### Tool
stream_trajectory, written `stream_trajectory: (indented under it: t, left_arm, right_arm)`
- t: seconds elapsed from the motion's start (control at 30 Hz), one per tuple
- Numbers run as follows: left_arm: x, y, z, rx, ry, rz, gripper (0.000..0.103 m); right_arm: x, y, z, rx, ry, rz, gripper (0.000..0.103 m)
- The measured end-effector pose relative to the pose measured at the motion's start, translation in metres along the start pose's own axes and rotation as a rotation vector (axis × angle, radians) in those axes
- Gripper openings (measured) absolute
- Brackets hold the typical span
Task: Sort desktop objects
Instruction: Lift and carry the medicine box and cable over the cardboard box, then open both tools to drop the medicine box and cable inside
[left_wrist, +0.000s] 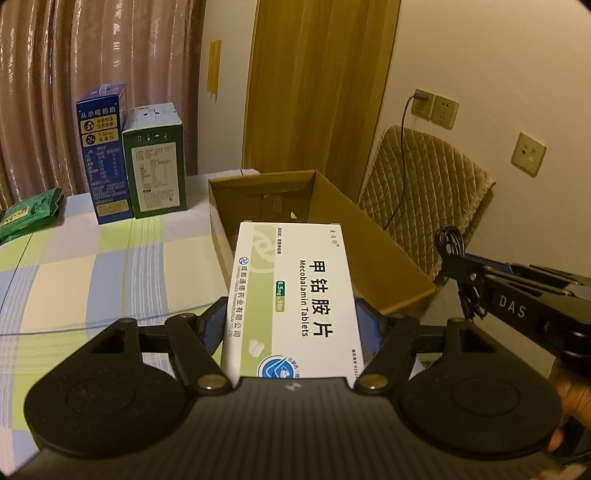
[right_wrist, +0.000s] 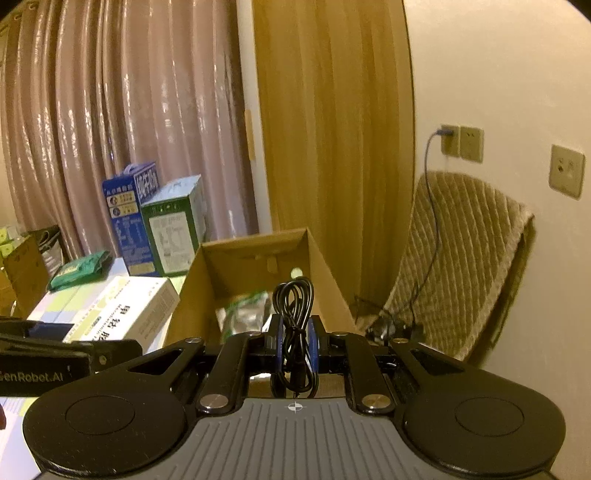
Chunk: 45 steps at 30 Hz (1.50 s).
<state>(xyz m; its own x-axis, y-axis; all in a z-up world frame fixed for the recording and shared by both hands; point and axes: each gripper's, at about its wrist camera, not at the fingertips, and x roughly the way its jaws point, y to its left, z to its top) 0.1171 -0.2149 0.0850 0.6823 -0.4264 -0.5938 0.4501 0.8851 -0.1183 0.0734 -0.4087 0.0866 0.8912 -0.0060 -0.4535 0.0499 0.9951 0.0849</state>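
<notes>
- I read "Mecobalamin Tablets" and "0.5mg" on the white and green tablet box (left_wrist: 295, 295), with Chinese characters beside; this box was clamped by its long sides between the blue pads of my left gripper (left_wrist: 291, 325), jaws about half apart.
- On the body of my right gripper (right_wrist: 295, 341) I saw "DAS" from the left wrist view; "GenRobot.AI" stood on the left one, seen from the right wrist view.
- The right gripper was almost closed on a coiled black cable (right_wrist: 294, 317), with loops standing above and below the pads.
- Both grippers pointed a little downward toward the open cardboard box (left_wrist: 369, 236); the tablet box reached over its near rim.
- Inside the cardboard box lay a green and silver packet (right_wrist: 245, 310), and room was free around it.
- On the checkered tablecloth (left_wrist: 92, 266), a blue carton (left_wrist: 105, 155) and a green carton (left_wrist: 157, 166) stood side by side, well apart from the grippers; their small print I could not read.
</notes>
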Motion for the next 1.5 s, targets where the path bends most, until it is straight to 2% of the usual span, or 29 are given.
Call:
stream_trajectory:
  t: [0.3, 0.67, 1.03, 1.1, 1.5]
  left_arm:
    - [0.038, -0.002, 0.015, -0.023, 0.02, -0.001, 0.067]
    - [0.076, 0.001, 0.02, -0.05, 0.059, -0.013, 0.067]
    - [0.104, 0.005, 0.04, -0.048, 0.038, -0.024, 0.069]
    - [0.106, 0.008, 0.044, -0.036, 0.029, 0.003, 0.07]
    - [0.086, 0.03, 0.035, -0.059, 0.018, 0.035, 0.07]
  right_arm:
    - [0.045, -0.009, 0.026, -0.017, 0.007, 0.028, 0.01]
    - [0.082, -0.018, 0.028, -0.02, 0.039, 0.043, 0.01]
    - [0.105, -0.024, 0.032, -0.021, 0.054, 0.038, 0.01]
    - [0.109, -0.024, 0.032, -0.021, 0.053, 0.034, 0.01]
    - [0.118, -0.02, 0.029, -0.004, 0.084, 0.078, 0.011]
